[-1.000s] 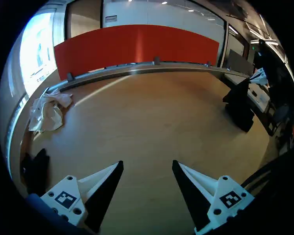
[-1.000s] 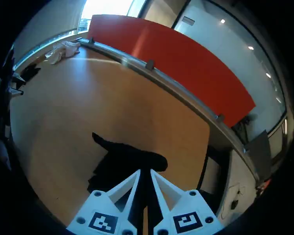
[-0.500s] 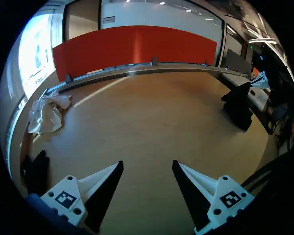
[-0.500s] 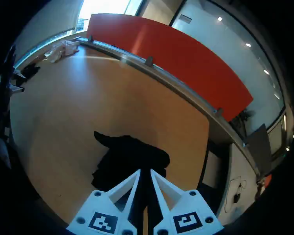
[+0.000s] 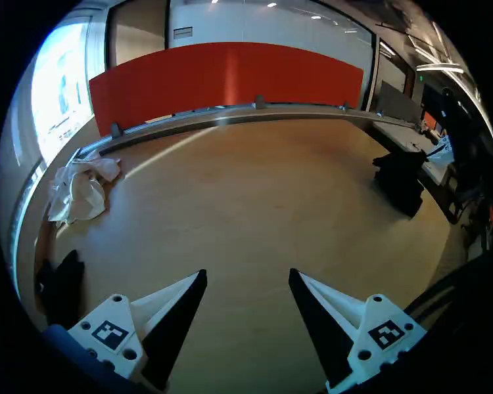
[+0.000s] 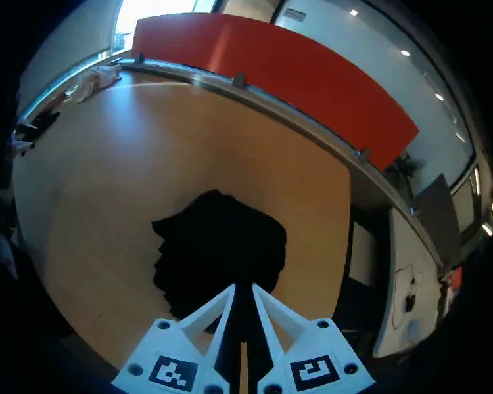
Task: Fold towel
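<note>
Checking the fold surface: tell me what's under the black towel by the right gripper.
The light wooden tabletop shows all around the black cloth towel; anything beneath it is hidden.

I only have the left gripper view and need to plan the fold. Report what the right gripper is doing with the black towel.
Observer: In the right gripper view, the right gripper has its fingers almost together, apparently pinching the near edge of the black towel.
Operator: Describe how the towel lies.
Observer: It sits in a rounded heap on the wooden table, not spread flat. One corner pokes out to the left in that view.
</note>
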`<move>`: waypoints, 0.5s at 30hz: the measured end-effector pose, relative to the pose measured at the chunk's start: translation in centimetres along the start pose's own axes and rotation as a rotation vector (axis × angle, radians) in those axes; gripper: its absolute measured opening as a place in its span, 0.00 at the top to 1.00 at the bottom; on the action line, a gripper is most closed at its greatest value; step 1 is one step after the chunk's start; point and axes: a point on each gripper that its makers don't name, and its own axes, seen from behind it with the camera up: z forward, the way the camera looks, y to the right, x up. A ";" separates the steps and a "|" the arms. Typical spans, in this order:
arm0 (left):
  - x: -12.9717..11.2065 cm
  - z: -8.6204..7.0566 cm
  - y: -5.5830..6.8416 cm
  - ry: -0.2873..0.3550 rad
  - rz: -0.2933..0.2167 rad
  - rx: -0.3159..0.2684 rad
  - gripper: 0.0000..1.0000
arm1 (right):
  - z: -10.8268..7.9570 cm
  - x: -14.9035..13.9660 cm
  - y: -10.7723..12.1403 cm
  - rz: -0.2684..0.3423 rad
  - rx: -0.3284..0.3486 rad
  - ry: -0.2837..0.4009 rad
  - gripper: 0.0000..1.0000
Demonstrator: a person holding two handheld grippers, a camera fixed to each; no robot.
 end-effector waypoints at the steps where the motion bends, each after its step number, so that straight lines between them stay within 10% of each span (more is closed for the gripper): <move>1: 0.0 0.0 0.0 0.000 0.001 0.000 0.08 | 0.1 -0.6 0.0 0.009 -0.001 -0.007 0.98; 15: -0.3 -0.2 -0.1 -0.010 0.011 0.004 0.08 | 2.6 -7.0 0.1 0.106 0.001 -0.120 0.98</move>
